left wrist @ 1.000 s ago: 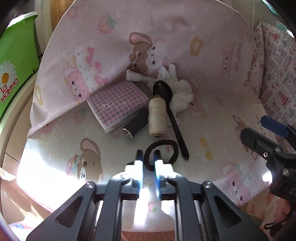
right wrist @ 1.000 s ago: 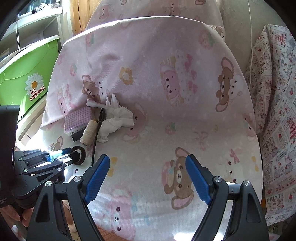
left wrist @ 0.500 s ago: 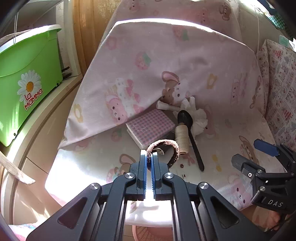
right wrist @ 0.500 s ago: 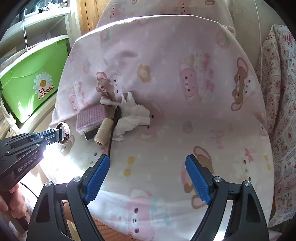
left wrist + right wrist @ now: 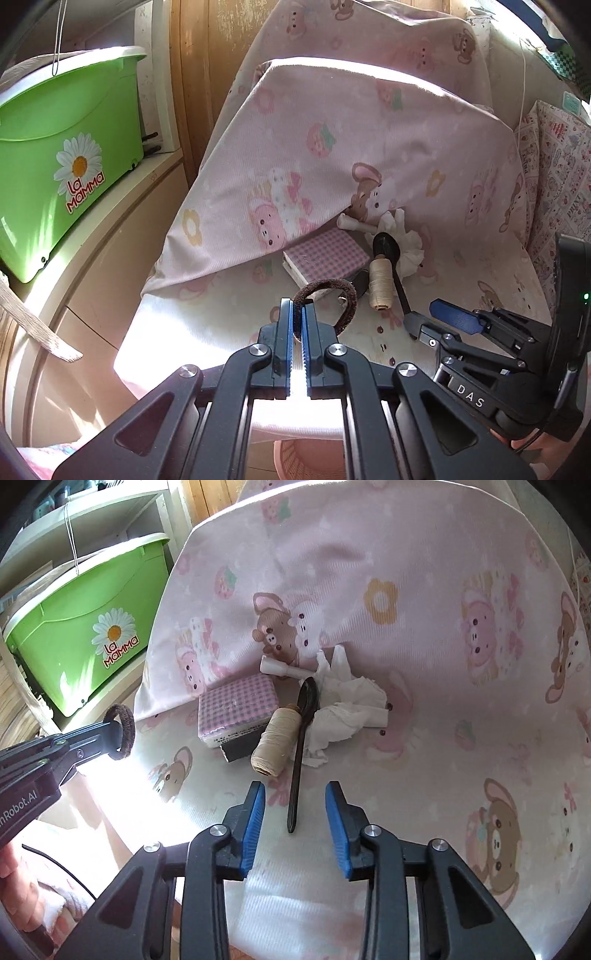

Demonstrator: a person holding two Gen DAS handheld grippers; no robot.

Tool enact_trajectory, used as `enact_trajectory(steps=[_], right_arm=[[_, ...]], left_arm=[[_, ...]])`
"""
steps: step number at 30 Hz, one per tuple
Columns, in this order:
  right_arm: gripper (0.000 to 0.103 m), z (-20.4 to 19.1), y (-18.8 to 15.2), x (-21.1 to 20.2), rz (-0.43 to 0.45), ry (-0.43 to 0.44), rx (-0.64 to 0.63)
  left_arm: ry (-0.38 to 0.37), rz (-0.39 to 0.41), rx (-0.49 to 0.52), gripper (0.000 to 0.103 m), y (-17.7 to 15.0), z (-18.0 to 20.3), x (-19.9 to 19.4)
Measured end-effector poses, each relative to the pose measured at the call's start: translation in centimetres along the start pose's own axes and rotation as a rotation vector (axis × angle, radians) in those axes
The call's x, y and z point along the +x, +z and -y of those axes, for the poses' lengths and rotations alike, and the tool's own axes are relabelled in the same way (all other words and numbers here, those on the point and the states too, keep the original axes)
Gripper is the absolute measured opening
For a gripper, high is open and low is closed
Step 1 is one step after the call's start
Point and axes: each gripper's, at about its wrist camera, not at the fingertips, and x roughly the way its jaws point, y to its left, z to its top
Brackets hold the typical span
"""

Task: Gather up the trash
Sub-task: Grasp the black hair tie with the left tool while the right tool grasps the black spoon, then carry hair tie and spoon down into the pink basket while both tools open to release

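My left gripper (image 5: 297, 310) is shut on a brown hair tie (image 5: 341, 295) and holds it in the air left of the seat; the hair tie also shows in the right wrist view (image 5: 123, 731). My right gripper (image 5: 294, 805) is open, its fingers either side of the handle tip of a black spoon (image 5: 301, 746) lying on the pink cartoon-print seat (image 5: 424, 768). By the spoon lie a crumpled white tissue (image 5: 347, 709), a cream thread spool (image 5: 277, 740), a pink checked tissue pack (image 5: 236, 705), a white tube (image 5: 280, 669) and a small black cylinder (image 5: 236, 751).
A green "La Mamma" bin (image 5: 55, 147) stands on a shelf at the left. A pink basket (image 5: 295, 461) sits below the seat's front edge. A patterned cushion (image 5: 557, 177) lies at the right. A wooden stick (image 5: 33, 325) juts out at the far left.
My left gripper closed on the hair tie and lifted it up and left off the seat. My right gripper moved in towards the spoon and narrowed its opening.
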Motion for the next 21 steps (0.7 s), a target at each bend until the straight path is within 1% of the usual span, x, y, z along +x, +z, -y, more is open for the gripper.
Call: enact_trajectory(steps=[1, 3, 5, 9, 10, 12, 13, 14, 15, 16, 17, 18, 21], right_arm=[[0.036, 0.0, 0.0, 0.1, 0.004, 0.007, 0.004], [0.035, -0.1, 0.1, 0.3, 0.016, -0.005, 0.000], [0.024, 0.0, 0.2, 0.8, 0.011, -0.018, 0.008], [0.022, 0.5, 0.2, 1.9, -0.015, 0.007, 0.071], [0.018, 0.5, 0.2, 2.1, -0.019, 0.009, 0.074], [0.016, 0.4, 0.3, 2.3, -0.017, 0.004, 0.064], [0.012, 0.2, 0.3, 2.5, -0.021, -0.003, 0.053], [0.005, 0.1, 0.4, 2.5, -0.022, -0.016, 0.042], [0.004, 0.0, 0.3, 2.6, -0.024, -0.027, 0.037], [0.004, 0.0, 0.3, 2.5, -0.021, -0.037, 0.036], [0.004, 0.0, 0.2, 2.3, -0.017, -0.053, 0.038], [0.004, 0.1, 0.1, 2.0, -0.010, -0.063, 0.042], [0.004, 0.2, 0.2, 1.1, 0.011, -0.068, 0.034]], left_arm=[[-0.001, -0.006, -0.009, 0.004, -0.1, -0.2, 0.1], [0.007, -0.026, -0.030, 0.004, -0.1, -0.7, 0.4], [0.016, -0.041, -0.037, 0.004, -0.3, -1.0, 1.0], [0.029, -0.043, -0.031, 0.004, -0.4, -0.9, 1.3], [0.031, -0.044, -0.030, 0.004, -0.4, -0.9, 1.3], [0.024, -0.050, -0.036, 0.004, -0.3, -0.8, 1.3], [0.015, -0.049, -0.041, 0.004, -0.3, -0.7, 1.2], [0.012, -0.044, -0.042, 0.004, -0.2, -0.6, 1.0], [0.010, -0.035, -0.040, 0.004, -0.2, -0.5, 0.8], [-0.008, -0.016, -0.042, 0.004, -0.2, -0.5, 0.5], [-0.035, 0.016, -0.056, 0.004, -0.2, -0.6, 0.2], [-0.040, 0.042, -0.063, 0.004, -0.2, -0.7, -0.1], [-0.012, 0.065, -0.041, 0.004, 0.0, -0.4, -0.3]])
